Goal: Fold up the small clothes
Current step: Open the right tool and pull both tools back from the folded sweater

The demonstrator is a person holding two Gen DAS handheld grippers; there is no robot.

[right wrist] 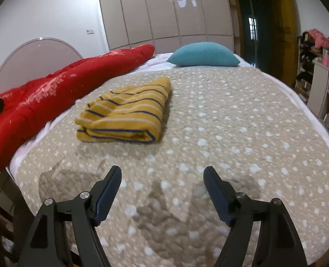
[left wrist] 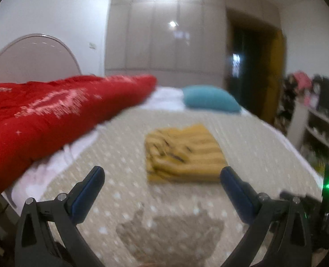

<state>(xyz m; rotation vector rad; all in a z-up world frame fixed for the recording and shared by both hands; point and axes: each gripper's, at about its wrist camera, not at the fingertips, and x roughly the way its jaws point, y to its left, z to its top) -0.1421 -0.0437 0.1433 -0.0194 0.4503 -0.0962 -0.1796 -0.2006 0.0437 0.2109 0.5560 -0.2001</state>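
A yellow garment with dark and white stripes (right wrist: 126, 113) lies folded into a small rectangle on the beige dotted bedspread (right wrist: 231, 122). It also shows, blurred, in the left wrist view (left wrist: 182, 153). My left gripper (left wrist: 162, 173) is open and empty, held just short of the garment's near edge. My right gripper (right wrist: 162, 173) is open and empty, above the bedspread, nearer than the garment and to its right.
A red quilt (right wrist: 53, 89) lies along the bed's left side by a rounded headboard (right wrist: 31, 55). A teal pillow (right wrist: 204, 54) sits at the far end. Wardrobes (right wrist: 164, 11) and a doorway stand behind. Shelves (right wrist: 320, 77) stand at the right.
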